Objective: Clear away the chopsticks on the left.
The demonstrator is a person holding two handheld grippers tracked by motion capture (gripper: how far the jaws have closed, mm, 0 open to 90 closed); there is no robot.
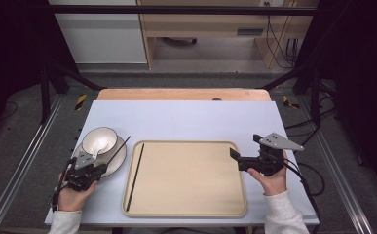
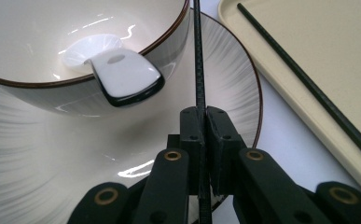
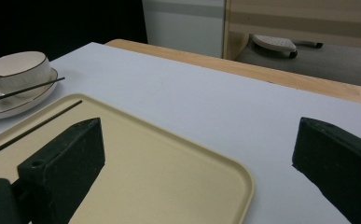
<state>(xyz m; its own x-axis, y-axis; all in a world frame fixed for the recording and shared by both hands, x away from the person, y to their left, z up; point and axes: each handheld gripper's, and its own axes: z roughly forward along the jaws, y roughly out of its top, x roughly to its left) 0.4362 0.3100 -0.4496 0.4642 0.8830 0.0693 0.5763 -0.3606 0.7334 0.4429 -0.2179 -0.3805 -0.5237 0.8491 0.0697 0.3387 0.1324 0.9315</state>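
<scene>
My left gripper (image 2: 202,114) is shut on a thin black chopstick (image 2: 197,56), which runs forward past the side of a cream bowl (image 2: 169,51). The bowl stands on a ribbed white plate (image 2: 225,79) and holds a white spoon (image 2: 122,74). In the high view the left gripper (image 1: 96,168) sits at the plate's (image 1: 120,158) near edge, left of the beige tray (image 1: 186,143). A second chopstick (image 1: 135,175) lies along the tray's left side. My right gripper (image 1: 246,146) hovers open over the tray's right edge, nothing between its fingers (image 3: 66,158).
The tray (image 3: 145,158) lies on a pale blue mat (image 1: 186,117) over a wooden table. Bare mat stretches behind the tray and to its right. Black frame rails run along both sides of the table.
</scene>
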